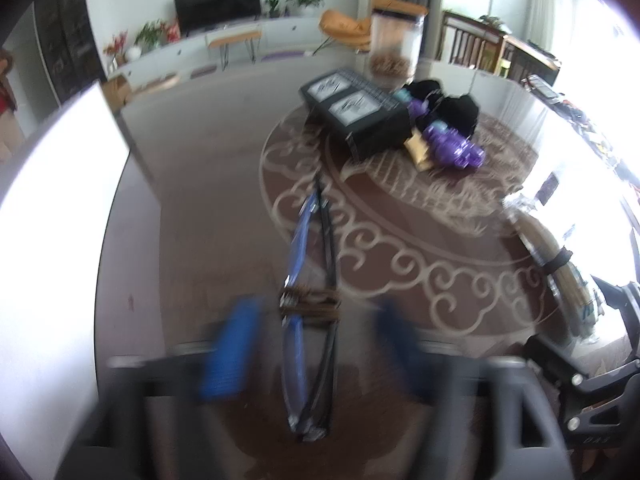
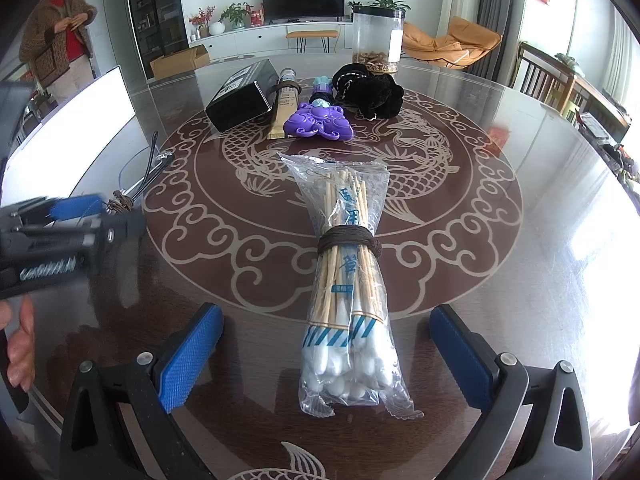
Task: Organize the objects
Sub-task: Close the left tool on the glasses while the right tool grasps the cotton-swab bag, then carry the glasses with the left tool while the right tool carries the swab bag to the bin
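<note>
Lying between the wide-open, empty right claw (image 2: 326, 354), a clear bag of wooden cotton swabs (image 2: 347, 280) rested on the glossy brown surface (image 2: 520, 260), while the left claw (image 1: 316, 352), also open and empty, straddled a blue-and-black tied cable bundle (image 1: 310, 320).

Table (image 2: 540, 240): dark brown, glossy, inlaid with a pale beige dragon ringed by scroll-cloud curls. Right claw (image 2: 326, 354): blue ribbed pads on black arms. Left claw (image 1: 316, 354): same blue on black, blurred. Near centre, clear cotton swab bag (image 2: 350, 280): white tips, tan sticks, blue stripes and print, dark brown band. Far side: black box (image 2: 244, 100) with white labels; purple toy (image 2: 318, 120), teal part behind; black fuzzy cloth (image 2: 372, 88); beige tube (image 2: 286, 108). Left: blue-and-black cable bundle (image 1: 310, 304), brown tie.
</note>
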{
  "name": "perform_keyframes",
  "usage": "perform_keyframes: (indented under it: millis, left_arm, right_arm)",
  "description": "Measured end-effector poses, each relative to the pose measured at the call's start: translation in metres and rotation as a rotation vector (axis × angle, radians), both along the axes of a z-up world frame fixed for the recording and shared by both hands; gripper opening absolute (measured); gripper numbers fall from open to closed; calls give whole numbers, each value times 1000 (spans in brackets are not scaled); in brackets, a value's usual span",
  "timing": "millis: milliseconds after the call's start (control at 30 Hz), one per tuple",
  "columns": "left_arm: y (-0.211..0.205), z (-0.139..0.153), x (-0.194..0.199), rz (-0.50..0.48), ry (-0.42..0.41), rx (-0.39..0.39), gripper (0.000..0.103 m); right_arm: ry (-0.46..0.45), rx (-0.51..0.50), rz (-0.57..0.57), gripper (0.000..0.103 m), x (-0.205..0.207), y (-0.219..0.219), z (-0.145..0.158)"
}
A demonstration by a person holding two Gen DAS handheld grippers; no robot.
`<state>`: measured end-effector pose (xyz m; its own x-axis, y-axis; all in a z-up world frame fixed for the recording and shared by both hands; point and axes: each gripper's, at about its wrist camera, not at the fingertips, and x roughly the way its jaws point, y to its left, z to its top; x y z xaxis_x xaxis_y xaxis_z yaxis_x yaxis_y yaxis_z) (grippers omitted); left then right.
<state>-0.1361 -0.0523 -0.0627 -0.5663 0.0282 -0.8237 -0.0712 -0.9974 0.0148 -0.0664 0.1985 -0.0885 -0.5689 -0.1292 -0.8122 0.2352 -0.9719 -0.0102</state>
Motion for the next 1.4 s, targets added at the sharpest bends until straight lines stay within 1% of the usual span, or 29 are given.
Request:
perform_keyframes:
  millis: [67, 133, 200, 233, 267, 333, 367, 433, 500, 567, 600, 633, 667, 700, 733, 833, 967, 1067, 1167, 1200, 1267, 1367, 1400]
  left_arm:
    - [0, 1, 1, 5, -4, 14, 26]
    - [-5, 1, 11, 22, 7, 49, 26]
    - [-11, 3, 25, 36, 9, 97, 26]
    - [-14, 3, 33, 37, 13, 117, 26]
    - [-13, 2, 43, 34, 19, 119, 26]
    - [-6, 0, 52, 26, 29, 114, 26]
    - [-5, 0, 56, 23, 33, 120, 26]
    - [-1, 0, 59, 21, 37, 139, 26]
    - [1, 2, 61, 20, 44, 153, 26]
    - [2, 7, 64, 12, 55, 158, 26]
    - [2, 10, 66, 8, 60, 162, 26]
    - [2, 13, 68, 5, 64, 167, 26]
    - [1, 16, 71, 3, 74, 173, 26]
    - [0, 19, 74, 3, 79, 176, 26]
    - [-1, 21, 77, 3, 85, 182, 26]
    - [-1, 25, 85, 0, 90, 199, 26]
    - [7, 25, 94, -19, 80, 233, 26]
    - [12, 38, 101, -40, 100, 271, 26]
    - [8, 63, 110, -53, 140, 316, 26]
    - [1, 77, 114, -52, 160, 341, 26]
    - [-12, 96, 122, -43, 194, 366, 26]
    - [-49, 129, 138, 1, 254, 381, 26]
    - [-69, 141, 147, 31, 276, 384, 26]
  right_arm:
    - [1, -5, 4, 103, 0, 0, 0]
    - [0, -24, 14, 103, 1, 2, 2]
    - [-17, -66, 33, 103, 2, 6, 4]
    - [-40, -101, 36, 103, 0, 11, 6]
    - [-65, -130, 33, 103, -2, 15, 8]
    - [-150, -189, 23, 103, -13, 22, 13]
    - [-194, -201, 21, 103, -19, 23, 14]
    - [-257, -170, 22, 103, -34, 20, 15]
    - [-285, -151, 30, 99, -47, 13, 17]
    - [-313, -129, 50, 83, -56, 3, 16]
    - [-301, -80, 58, 77, -58, -3, 17]
    - [-285, -31, 65, 57, -58, -8, 18]
    - [-272, -1, 68, 33, -57, -11, 18]
    - [-273, -23, 67, 29, -55, -9, 19]
    - [-276, -51, 59, 29, -53, -5, 19]
    - [-245, -70, 36, 29, -37, 6, 25]
    - [-239, -207, -9, 29, -19, 33, 30]
    - [-227, -237, -14, 29, -9, 43, 42]
    - [-211, -246, 13, 29, -6, 31, 57]
    - [-196, -254, 32, 29, -3, 23, 67]
    - [-165, -281, 79, 29, 0, 4, 88]
    - [-116, -335, 177, 29, 9, -38, 126]
    - [-102, -353, 214, 29, 13, -54, 138]
